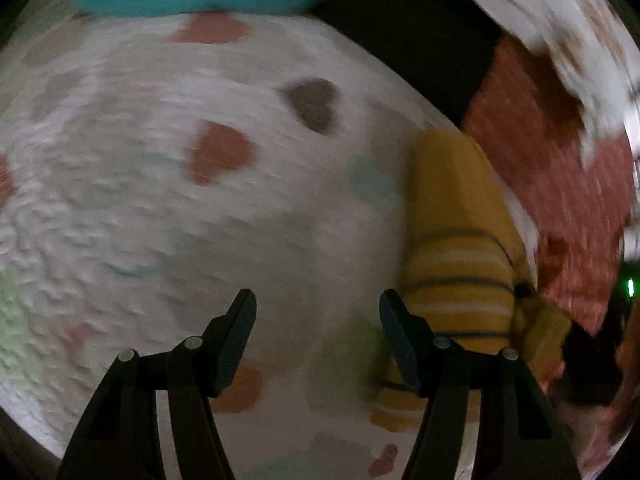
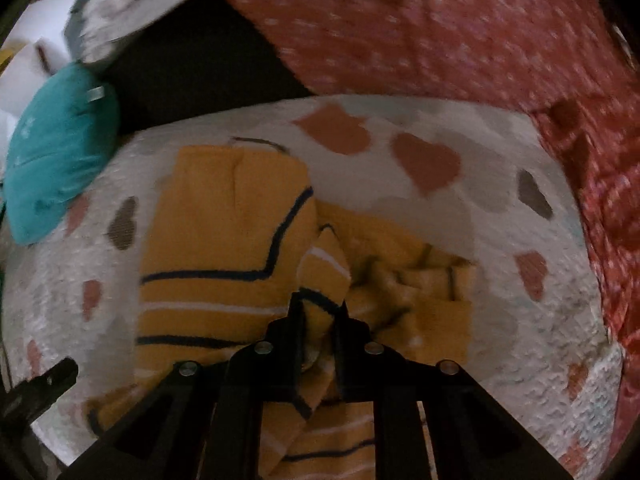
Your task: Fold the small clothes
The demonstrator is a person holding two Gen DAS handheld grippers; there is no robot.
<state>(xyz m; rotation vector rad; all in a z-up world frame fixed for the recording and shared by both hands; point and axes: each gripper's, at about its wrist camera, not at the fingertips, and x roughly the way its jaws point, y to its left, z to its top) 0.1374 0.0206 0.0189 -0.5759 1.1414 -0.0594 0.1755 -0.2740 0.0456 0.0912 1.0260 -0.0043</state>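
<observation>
Mid-fold: yellow striped garment (image 2: 224, 248) lying on the heart-print blanket (image 2: 460, 216). Right gripper (image 2: 320, 304) jaws clenched on a raised garment fold; left gripper (image 1: 318, 320) jaws released, just beside the garment. Next, probably: carrying fold across, laying flat.

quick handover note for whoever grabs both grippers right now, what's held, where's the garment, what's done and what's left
Left gripper: open, holding nothing, over the white heart-print bedspread just left of the garment.
Right gripper: shut on a fold of the small yellow knit garment with dark and white stripes.
Garment: lying on the bedspread, one part flat, the rest bunched up on the right side.
Nearby: teal plush cushion, red dotted fabric.
Done: fold apparently started.
Left: probably lay the held part over, smooth the bunched section, finish folding.
</observation>
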